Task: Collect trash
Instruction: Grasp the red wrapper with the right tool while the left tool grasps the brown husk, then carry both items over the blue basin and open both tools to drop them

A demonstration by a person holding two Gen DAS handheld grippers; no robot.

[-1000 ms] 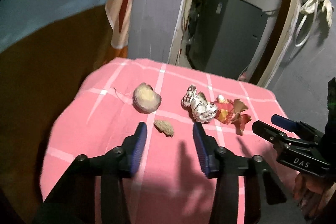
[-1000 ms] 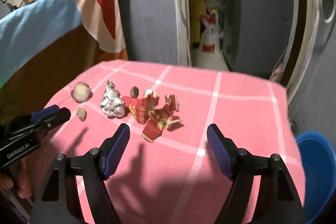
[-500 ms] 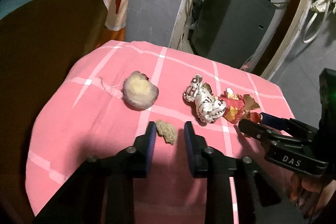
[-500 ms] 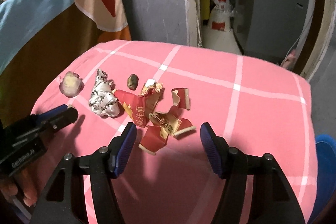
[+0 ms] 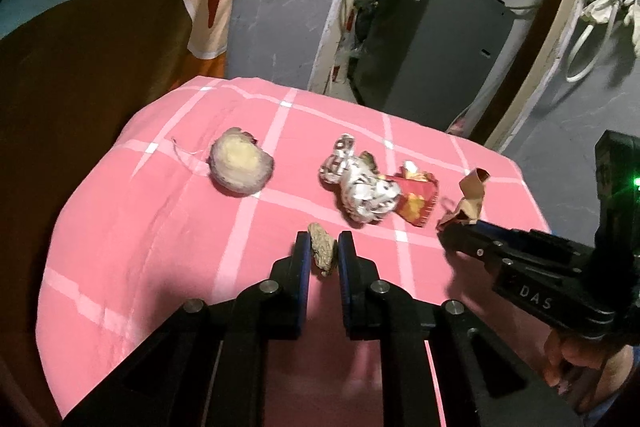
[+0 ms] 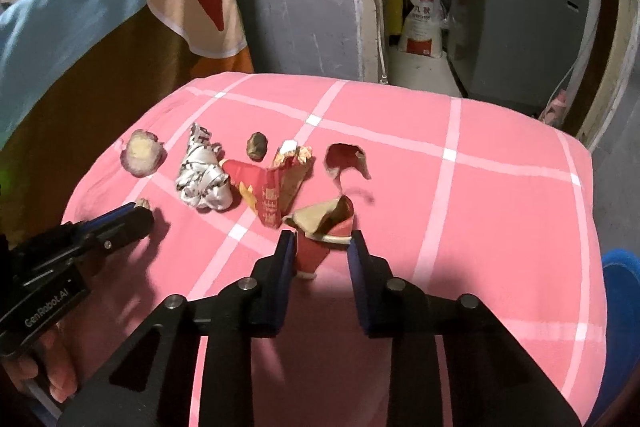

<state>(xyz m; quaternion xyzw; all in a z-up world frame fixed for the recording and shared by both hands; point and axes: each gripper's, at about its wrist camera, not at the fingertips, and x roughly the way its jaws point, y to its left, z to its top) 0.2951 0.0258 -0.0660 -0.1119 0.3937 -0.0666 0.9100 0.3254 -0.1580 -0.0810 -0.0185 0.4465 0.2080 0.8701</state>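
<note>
Down on the pink checked desk [image 5: 132, 227]: left gripper [image 5: 324, 253] closing, fingers [image 5: 303, 259] against a small brown shell-like scrap [image 5: 322, 254] lying between them. Just right of that, right gripper [image 6: 322, 251] closing too, a torn red-and-tan wrapper piece [image 6: 320, 223] between its fingers [image 6: 286, 259]; left one touching the paper, right one hard to judge.

Seen only from the left wrist: a white cord and rag [image 5: 604, 15] hanging on the wall; the brown scrap in full. From the right wrist just its tip shows past the left gripper's [image 6: 138, 217] dark fingertip.

Seen only from the right wrist: a blue bin [image 6: 622, 311] beside the desk's right edge; a small dark lump [image 6: 257, 145] behind the crumpled silver foil [image 6: 204, 179]; a separate curled red shred [image 6: 346, 159]; a white and red sack [image 6: 424, 23] on the floor beyond.

Shared by both: the round pale peel [image 5: 241, 167], the foil, the flattened red packet [image 6: 272, 187] touching it.
</note>
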